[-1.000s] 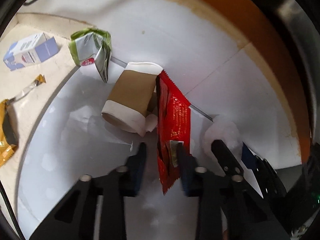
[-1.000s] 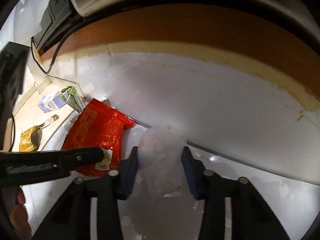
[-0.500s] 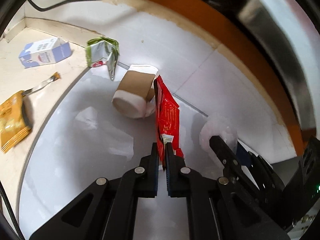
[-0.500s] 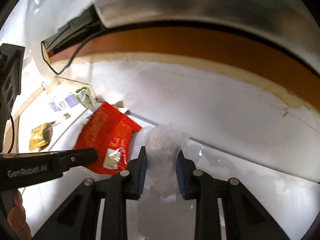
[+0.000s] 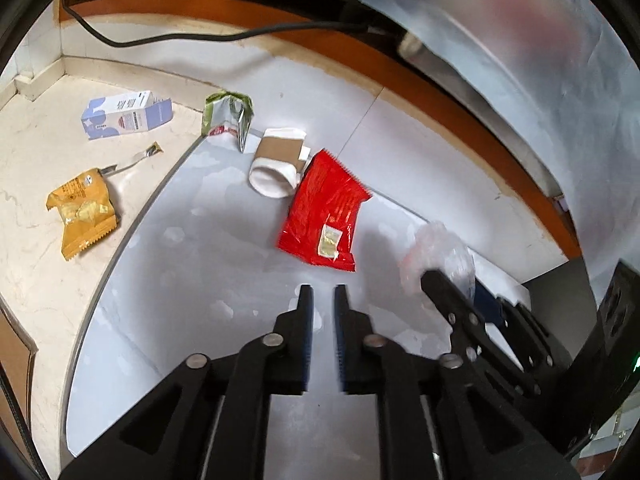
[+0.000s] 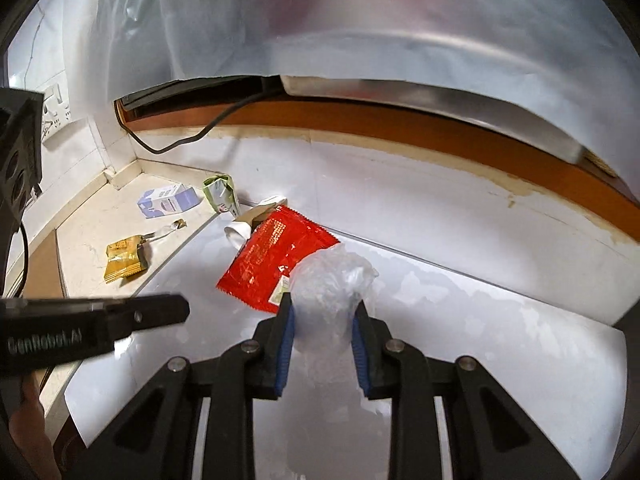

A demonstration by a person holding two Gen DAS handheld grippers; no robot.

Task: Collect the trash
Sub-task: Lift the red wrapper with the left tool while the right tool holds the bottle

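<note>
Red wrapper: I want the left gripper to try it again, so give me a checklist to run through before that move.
1. Left gripper empty: ok, nothing between its fingers.
2. Fingers wide enough for a pinch: not ok, only a narrow gap.
3. Red wrapper reachable: ok, it lies flat on the white surface just ahead of the fingers.
4. Wrapper free of other trash: cannot tell, its far end sits against the paper cup.
5. Right gripper secure: ok, closed on the clear plastic.
6. Right gripper out of the path: ok, it is off to the right.
</note>
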